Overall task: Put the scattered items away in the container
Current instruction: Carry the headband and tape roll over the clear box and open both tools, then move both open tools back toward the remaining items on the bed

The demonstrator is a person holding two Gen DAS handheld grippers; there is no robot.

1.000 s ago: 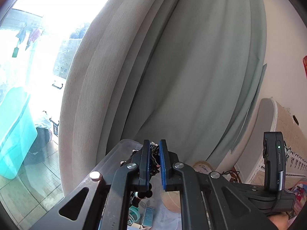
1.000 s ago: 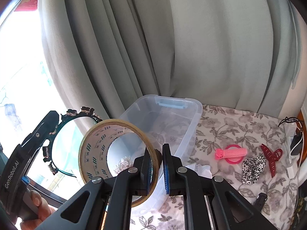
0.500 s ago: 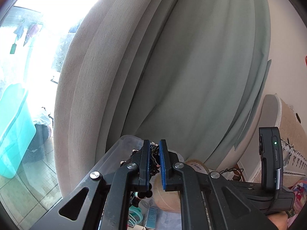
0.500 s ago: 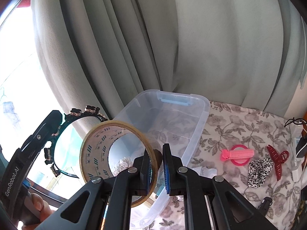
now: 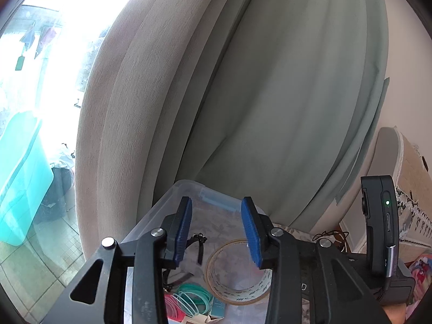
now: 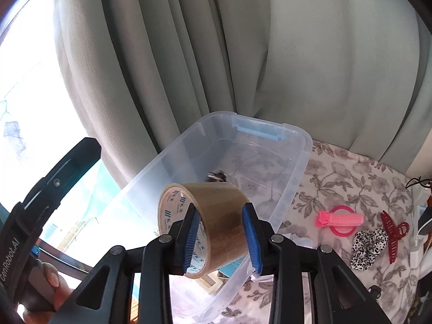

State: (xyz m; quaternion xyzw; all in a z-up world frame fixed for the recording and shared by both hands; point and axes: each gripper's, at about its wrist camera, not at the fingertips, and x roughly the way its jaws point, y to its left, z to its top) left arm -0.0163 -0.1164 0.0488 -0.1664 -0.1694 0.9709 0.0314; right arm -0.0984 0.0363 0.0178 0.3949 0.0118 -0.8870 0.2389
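We hold our left gripper (image 5: 216, 228) spread, empty, over the clear plastic storage bin (image 6: 294, 132). Our right gripper (image 6: 220, 233) looks parted around the brown packing-tape roll (image 6: 216, 216), seemingly loose above the bin.

A: What is behind everything?

B: A big gray-green curtain (image 5: 270, 94) hangs in long folds. Beside it is a window (image 5: 48, 54), very bright with daylight.

A: What is outside the glass?

B: A blue-green tub (image 5: 19, 178) on a tiled floor (image 5: 46, 278).

A: And on the other side?

B: A pale wall (image 5: 405, 86), and a cloth with gray flowers (image 6: 351, 178).
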